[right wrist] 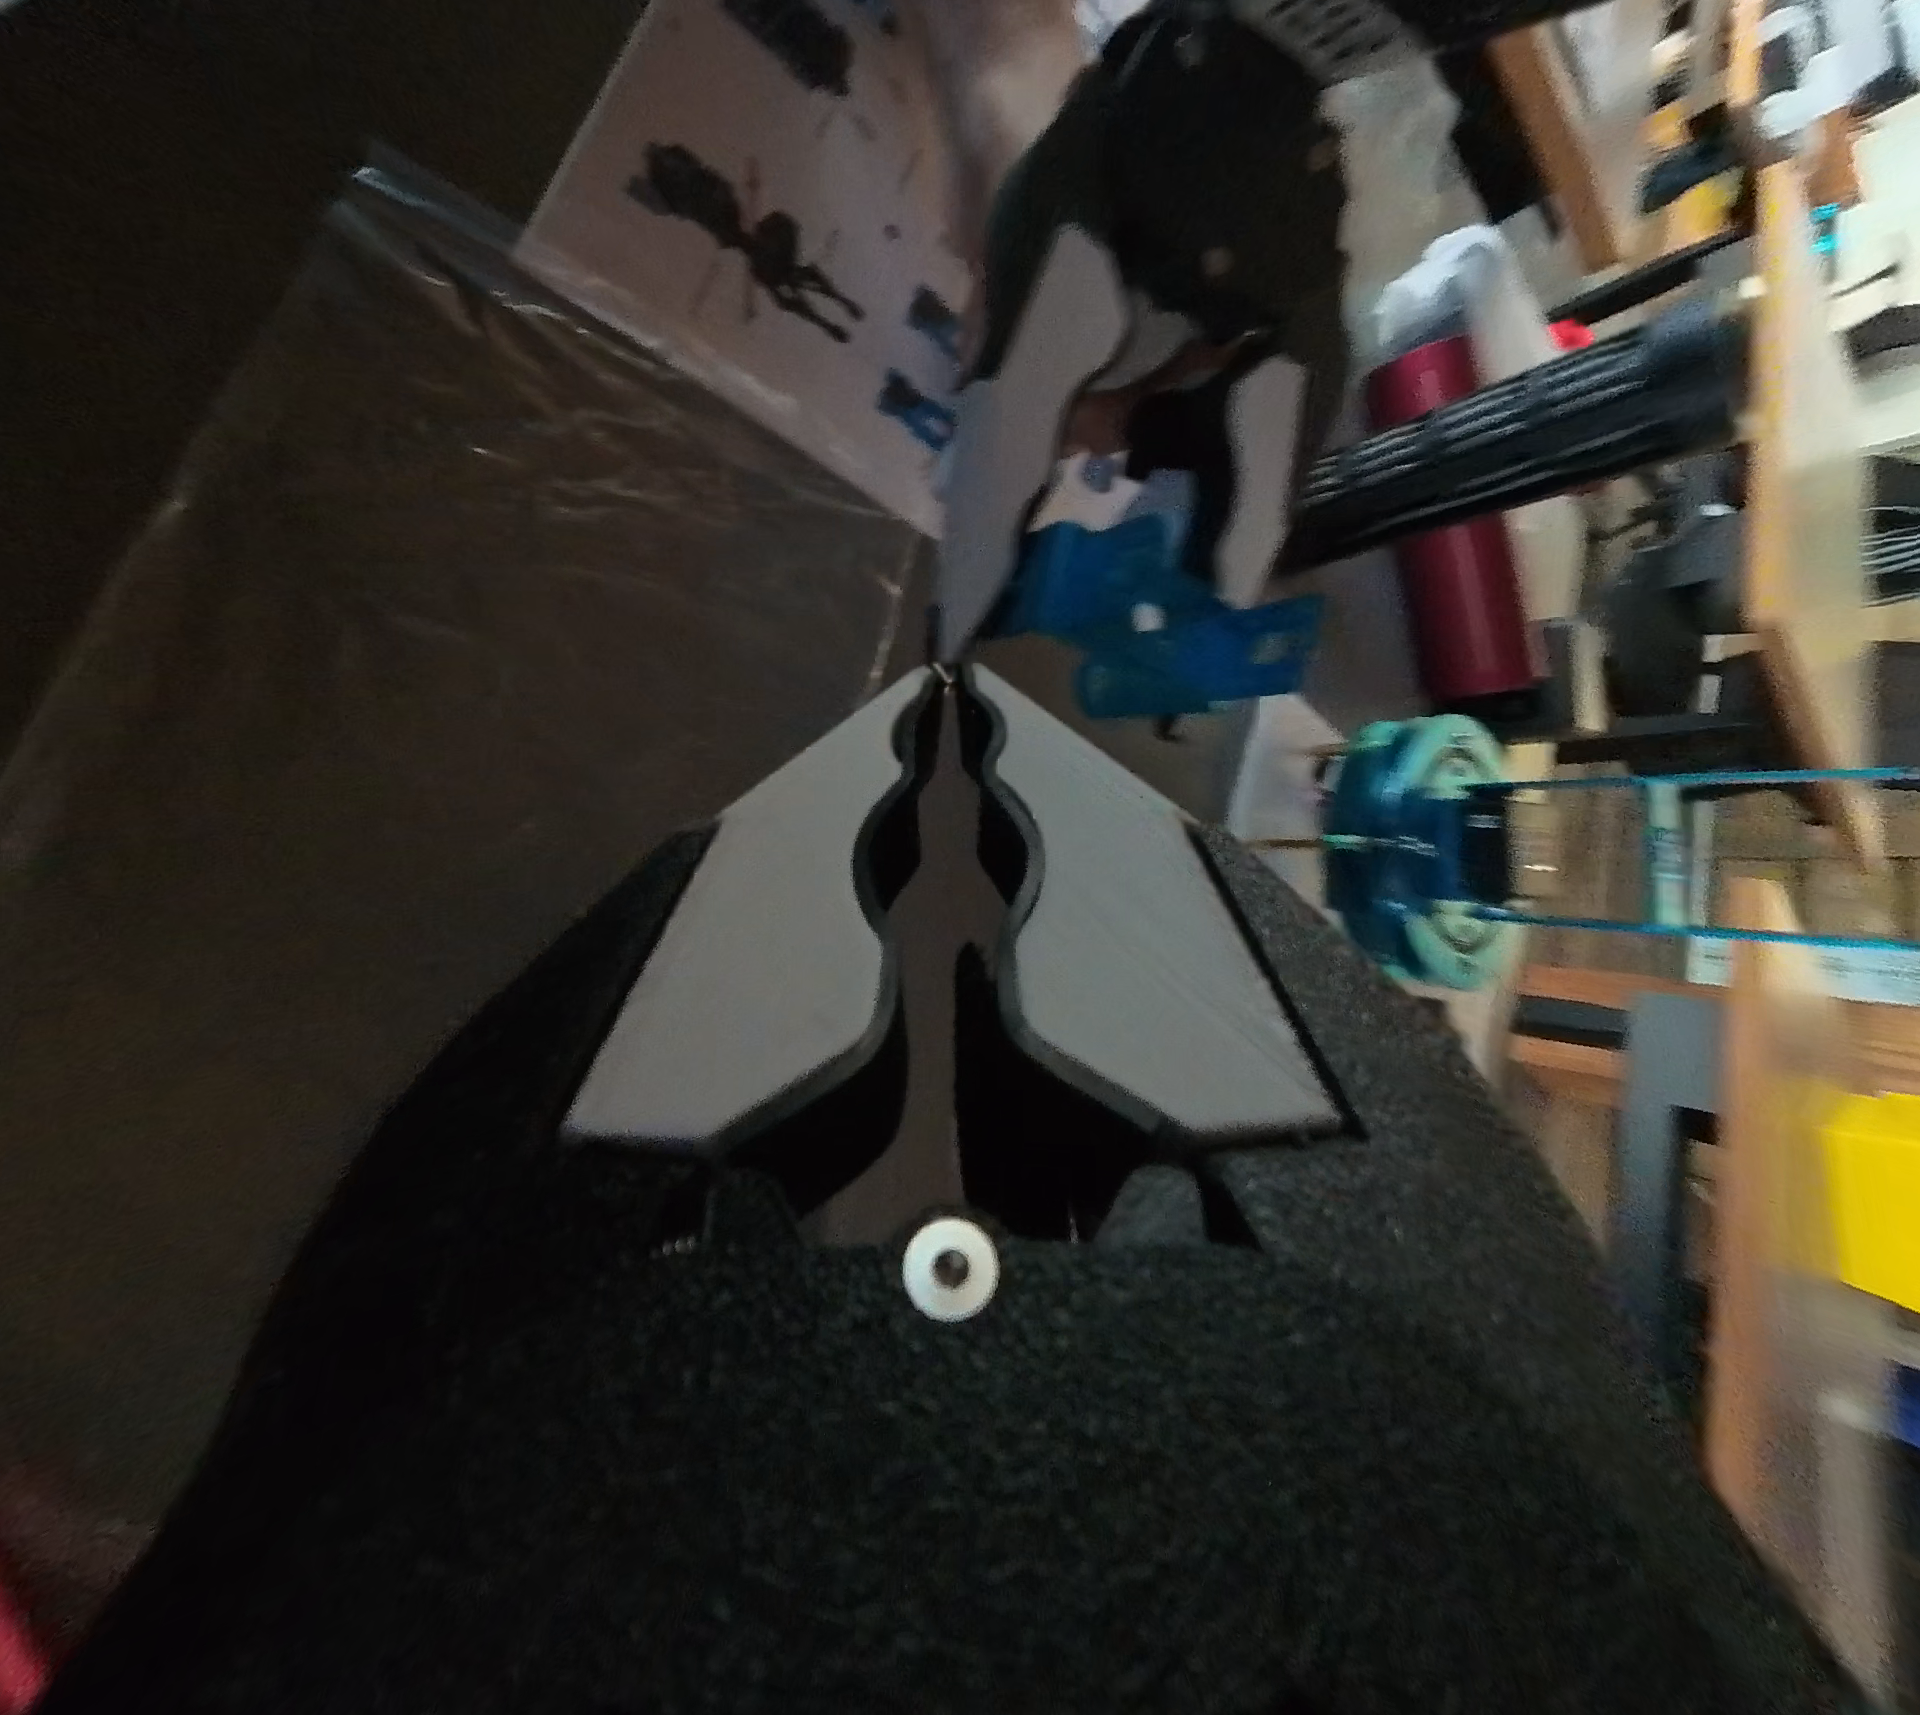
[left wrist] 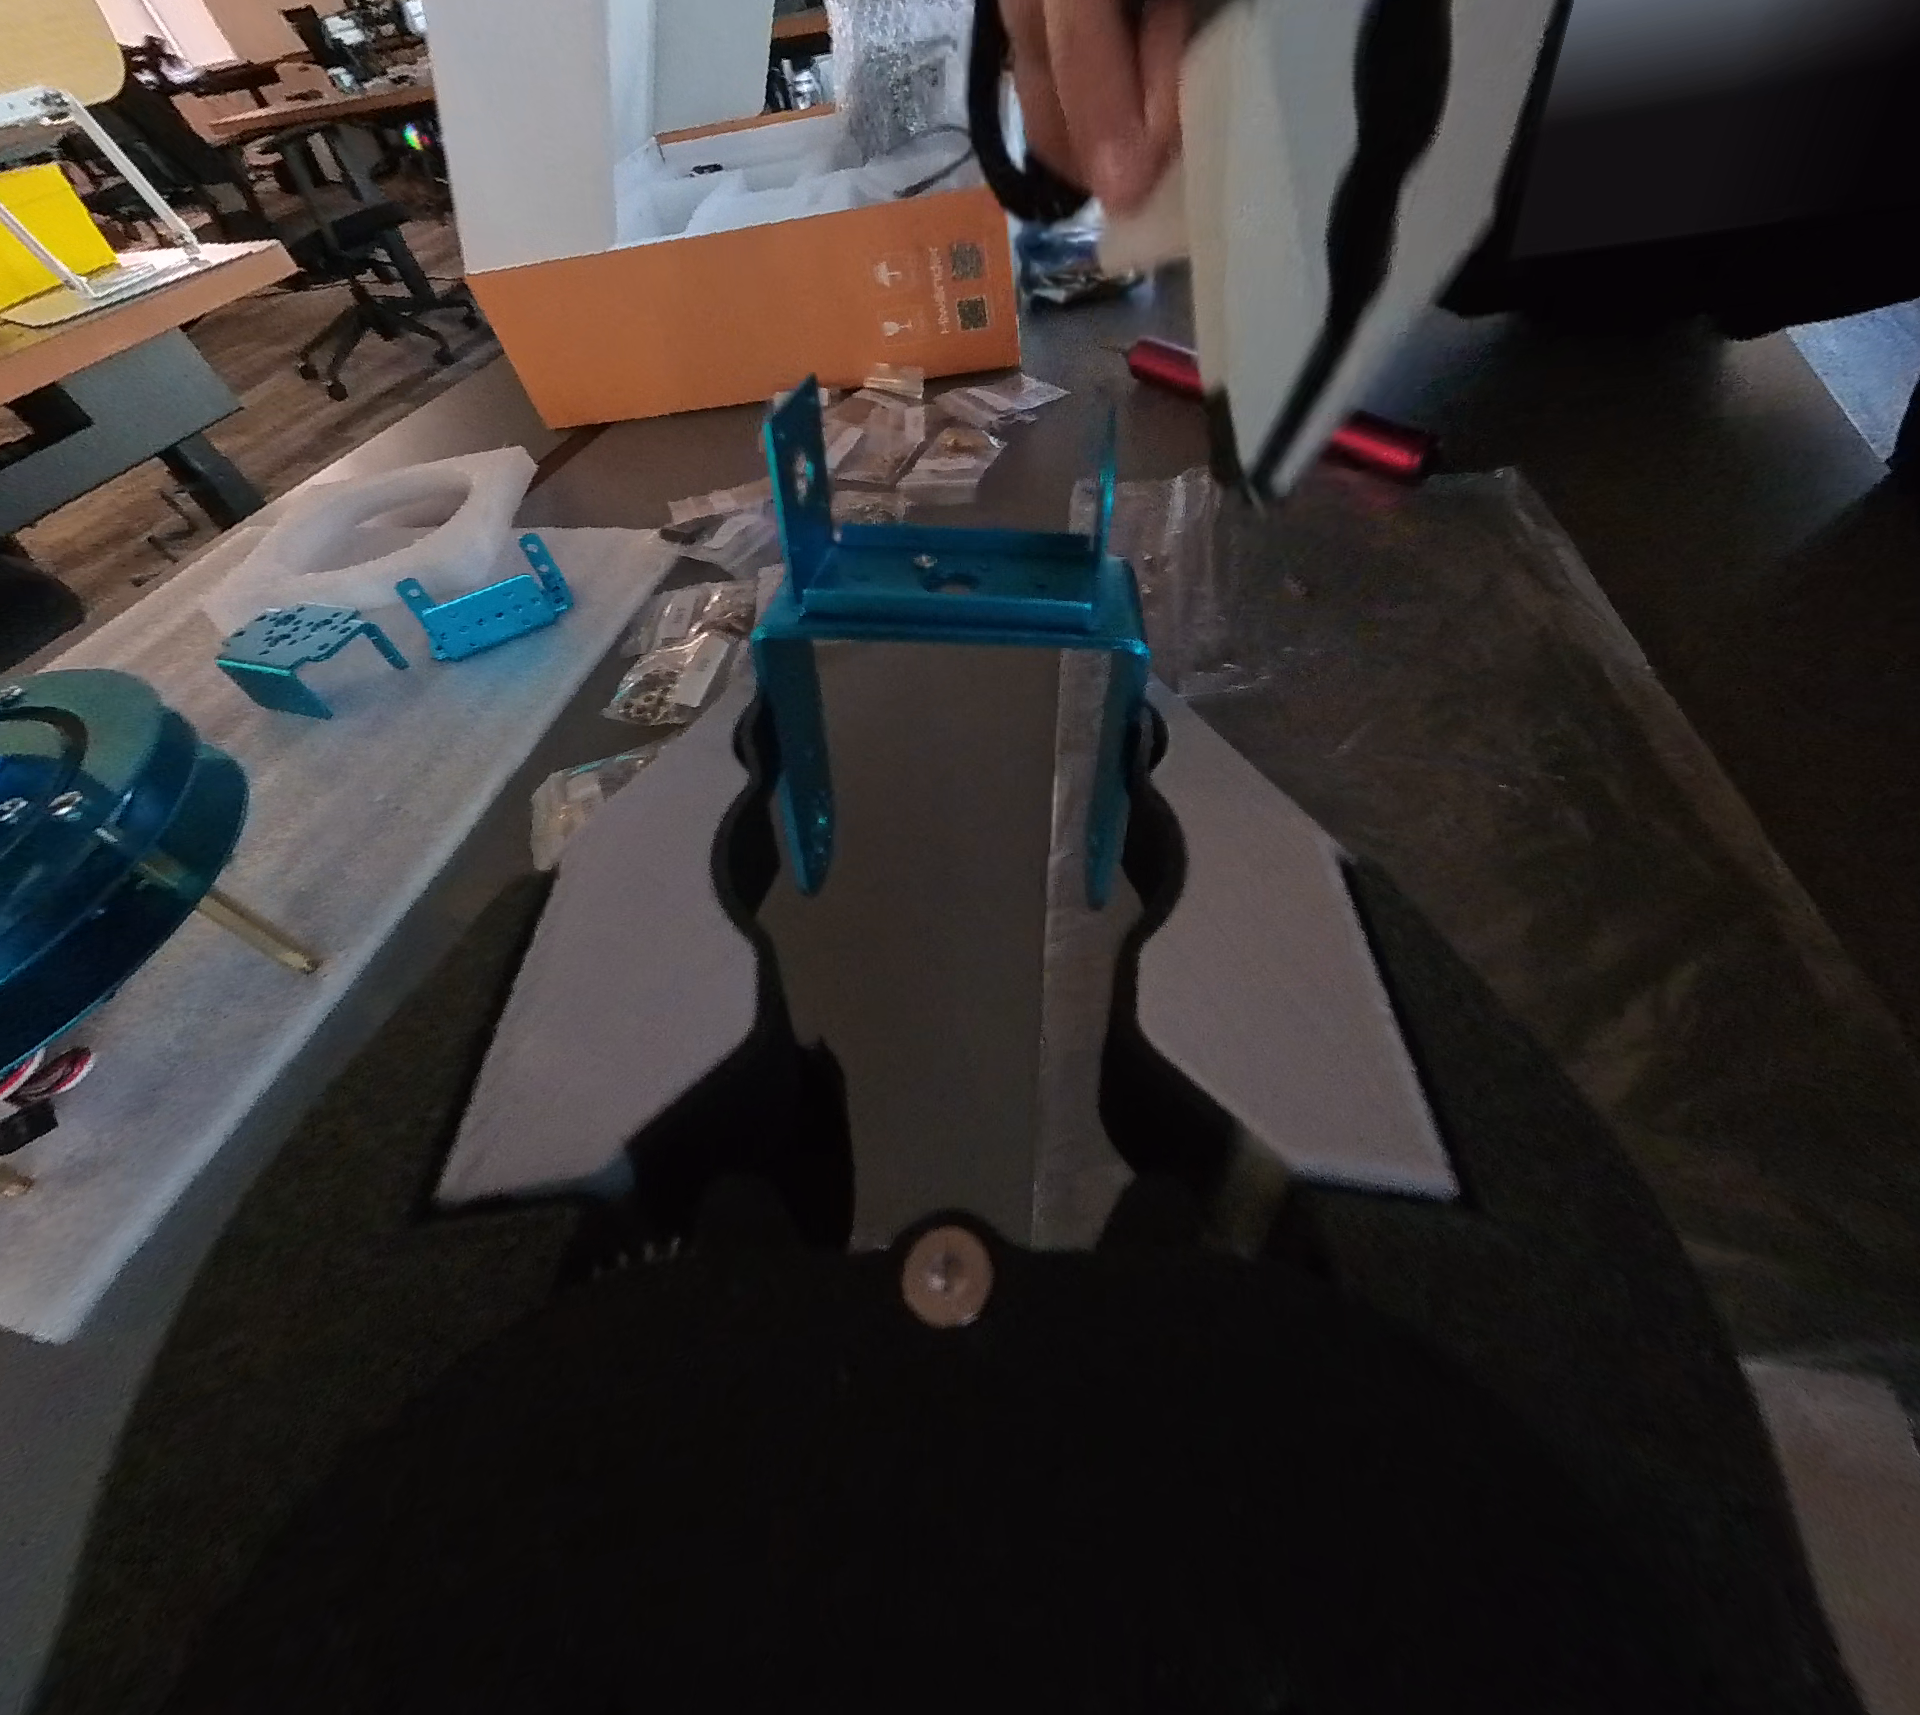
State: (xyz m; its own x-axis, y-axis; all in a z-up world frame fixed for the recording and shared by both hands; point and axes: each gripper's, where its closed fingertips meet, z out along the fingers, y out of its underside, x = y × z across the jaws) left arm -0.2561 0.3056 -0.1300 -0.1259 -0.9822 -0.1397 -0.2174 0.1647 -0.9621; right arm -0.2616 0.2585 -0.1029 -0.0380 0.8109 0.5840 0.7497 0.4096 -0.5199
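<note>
My left gripper (left wrist: 956,730) is shut on a blue metal bracket assembly (left wrist: 935,605). It consists of two U-shaped brackets joined back to back, one pair of legs pointing up and the other held between my fingers (left wrist: 623,990). My right gripper (left wrist: 1257,486) hangs above and to the right of the assembly, tips pointing down, with a hand behind it. In the right wrist view the right gripper (right wrist: 945,673) is shut, with a tiny metal piece pinched at its tips. The left gripper (right wrist: 1122,418) and blue assembly (right wrist: 1184,637) lie just beyond.
An orange box (left wrist: 748,315) stands behind. Two loose blue brackets (left wrist: 312,652) (left wrist: 488,616) and a blue round base (left wrist: 94,844) lie on white foam sheet (left wrist: 364,834) at left. Small parts bags (left wrist: 686,647), a red tool (left wrist: 1371,439) and a clear plastic bag (left wrist: 1455,730) lie around.
</note>
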